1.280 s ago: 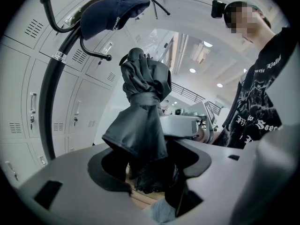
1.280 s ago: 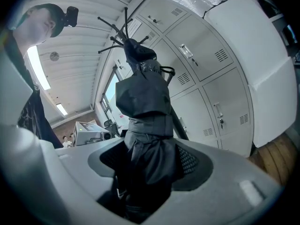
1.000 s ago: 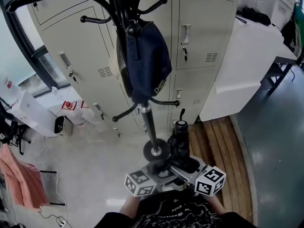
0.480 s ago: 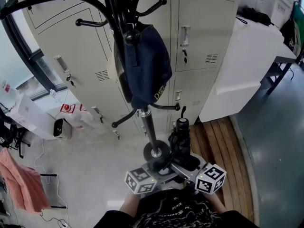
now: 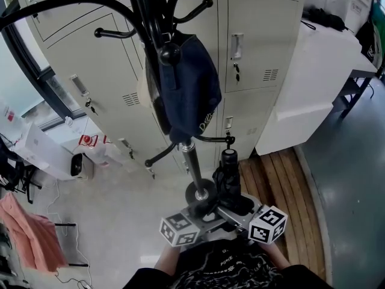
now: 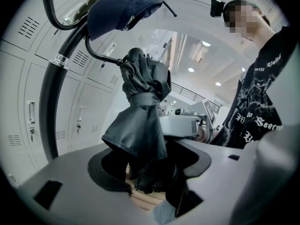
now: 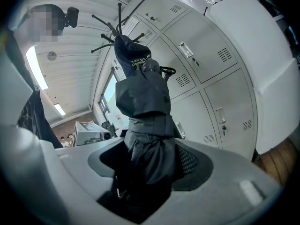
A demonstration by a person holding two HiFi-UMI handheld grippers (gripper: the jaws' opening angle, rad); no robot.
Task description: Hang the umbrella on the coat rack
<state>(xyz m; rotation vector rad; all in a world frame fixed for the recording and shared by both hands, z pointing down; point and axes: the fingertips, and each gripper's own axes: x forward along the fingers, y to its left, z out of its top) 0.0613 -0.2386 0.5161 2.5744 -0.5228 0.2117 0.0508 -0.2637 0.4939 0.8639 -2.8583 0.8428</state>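
both grippers are clamped on the folded umbrella point(image 5: 227, 174): the left gripper point(image 6: 146, 168) takes it from the person's left and the right gripper point(image 7: 144, 172) from the right. each pair of jaws stands fairly wide, because the bunched black cloth fills the gap and the pads press into it. the two grips sit close together, low on the bundle, so neither hand is clearly nearer to the goal.

the umbrella stands almost upright, its long axis running up and away from the jaws, with the round handle end on top. in the head view it is just to the right of the coat rack point(image 5: 191, 156) pole. its top comes level with the tip of the lower hook point(image 5: 214, 139), which reaches out to the right beneath the navy cap point(image 5: 187, 83).

the hook tip lies straight above the grips and touches or nearly touches the handle end. whether any loop has caught on it cannot be told. the next move probably calls for a short lift and a nudge toward the pole, keeping the axis upright
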